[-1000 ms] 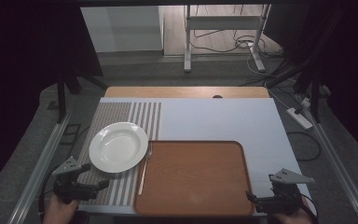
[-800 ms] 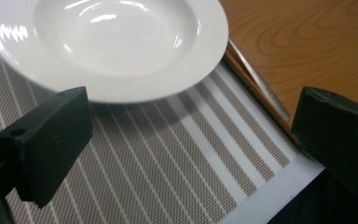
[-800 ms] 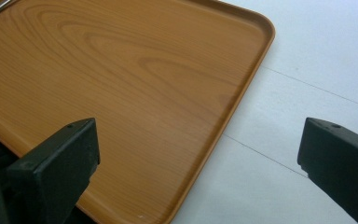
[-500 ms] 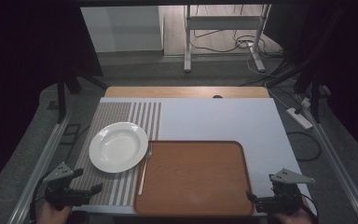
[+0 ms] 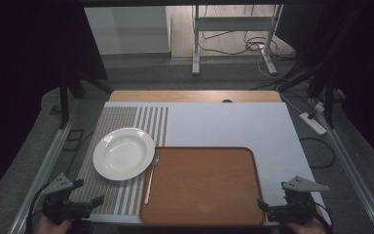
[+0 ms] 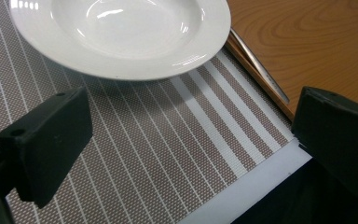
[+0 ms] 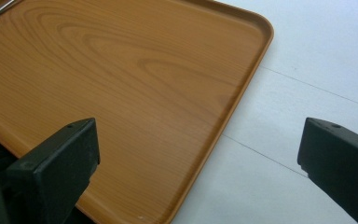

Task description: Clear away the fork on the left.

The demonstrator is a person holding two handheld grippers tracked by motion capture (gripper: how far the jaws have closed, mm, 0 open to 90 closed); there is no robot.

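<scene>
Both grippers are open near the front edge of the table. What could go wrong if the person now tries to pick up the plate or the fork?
1. The fork lies tight between the white plate and the wooden tray; fingers closing on it may knock the plate or catch the tray rim.
2. The plate rests on the striped placemat; a push from the left gripper could slide both.
3. The right gripper sits at the tray's corner and might nudge it.

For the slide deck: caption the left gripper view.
Open left gripper over the striped placemat, facing a white plate and fork.
</scene>
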